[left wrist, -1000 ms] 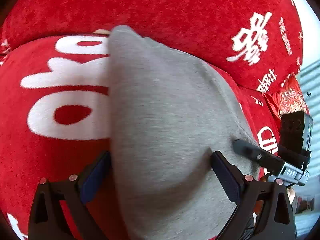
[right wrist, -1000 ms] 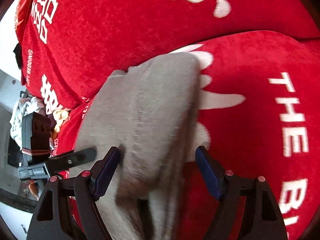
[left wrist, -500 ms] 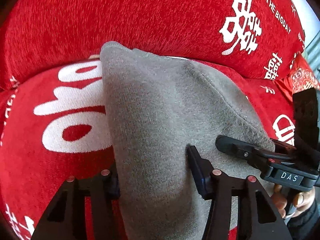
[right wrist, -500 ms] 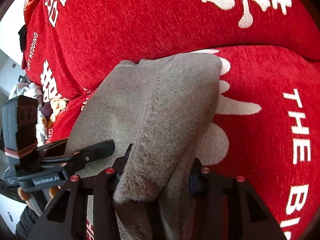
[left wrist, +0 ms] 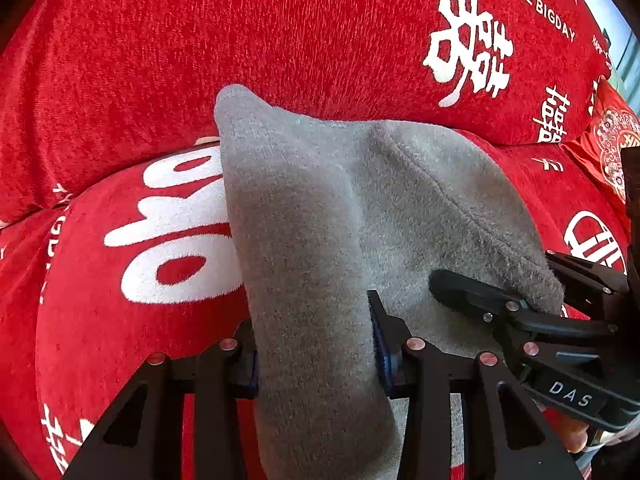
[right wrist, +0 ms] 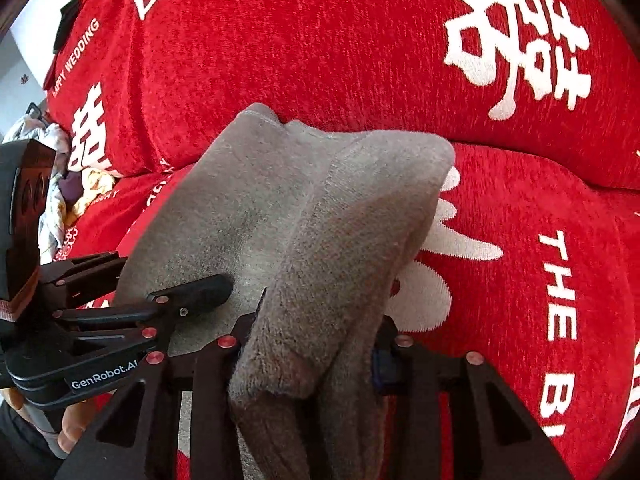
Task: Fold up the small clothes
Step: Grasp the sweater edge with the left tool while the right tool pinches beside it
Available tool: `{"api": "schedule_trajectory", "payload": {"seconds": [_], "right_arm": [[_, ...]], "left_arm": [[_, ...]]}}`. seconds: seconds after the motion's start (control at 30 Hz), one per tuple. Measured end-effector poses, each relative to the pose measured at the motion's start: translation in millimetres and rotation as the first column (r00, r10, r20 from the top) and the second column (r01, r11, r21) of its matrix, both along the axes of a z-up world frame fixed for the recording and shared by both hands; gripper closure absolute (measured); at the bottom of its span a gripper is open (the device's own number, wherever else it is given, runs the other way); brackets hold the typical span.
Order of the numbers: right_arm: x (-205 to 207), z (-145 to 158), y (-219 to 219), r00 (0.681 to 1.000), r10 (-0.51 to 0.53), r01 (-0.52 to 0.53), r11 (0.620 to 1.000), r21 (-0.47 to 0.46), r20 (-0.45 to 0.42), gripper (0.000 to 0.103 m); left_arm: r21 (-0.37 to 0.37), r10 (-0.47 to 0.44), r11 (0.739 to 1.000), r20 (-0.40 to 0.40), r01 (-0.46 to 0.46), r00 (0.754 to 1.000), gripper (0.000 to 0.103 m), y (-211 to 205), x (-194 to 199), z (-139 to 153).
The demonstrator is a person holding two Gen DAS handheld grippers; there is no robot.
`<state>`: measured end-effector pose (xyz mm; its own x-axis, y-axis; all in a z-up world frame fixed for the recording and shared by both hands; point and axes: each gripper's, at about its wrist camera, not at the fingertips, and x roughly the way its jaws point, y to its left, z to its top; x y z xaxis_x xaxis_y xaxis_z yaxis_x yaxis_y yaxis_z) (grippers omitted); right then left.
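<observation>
Left wrist view shows the left gripper [left wrist: 314,344] pinching the gray cloth [left wrist: 340,208], which lies on the red sofa [left wrist: 280,40], and the right gripper [right wrist: 316,344] squeezes the same cloth beside it.

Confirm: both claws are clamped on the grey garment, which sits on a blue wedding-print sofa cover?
Not quite. The sofa cover is red with white wedding print, not blue; both wrist views show it. The rest holds: the left claw and the right claw are each shut on a fold of the grey garment.
</observation>
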<state>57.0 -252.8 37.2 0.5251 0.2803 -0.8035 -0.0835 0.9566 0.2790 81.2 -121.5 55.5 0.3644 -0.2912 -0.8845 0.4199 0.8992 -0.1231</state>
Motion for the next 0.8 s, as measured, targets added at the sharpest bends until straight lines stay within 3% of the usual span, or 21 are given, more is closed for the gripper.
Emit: {"api": "schedule_trajectory", "payload": {"seconds": [0.53,0.8], "right_arm": [[-64,34,29,0.997,0.028,-0.025,0.999,-0.046,0.075,0.063],[-101,41,44,0.995,0.032,-0.025,0.997,-0.071,0.097,0.063]], "left_arm": [[0.01,0.0,1.0,0.094,-0.001,0.996,0.061,19,-70,37],[0.013,-0.004,1.0,0.114,0.003,0.993,0.061,30,-106,41]]}}
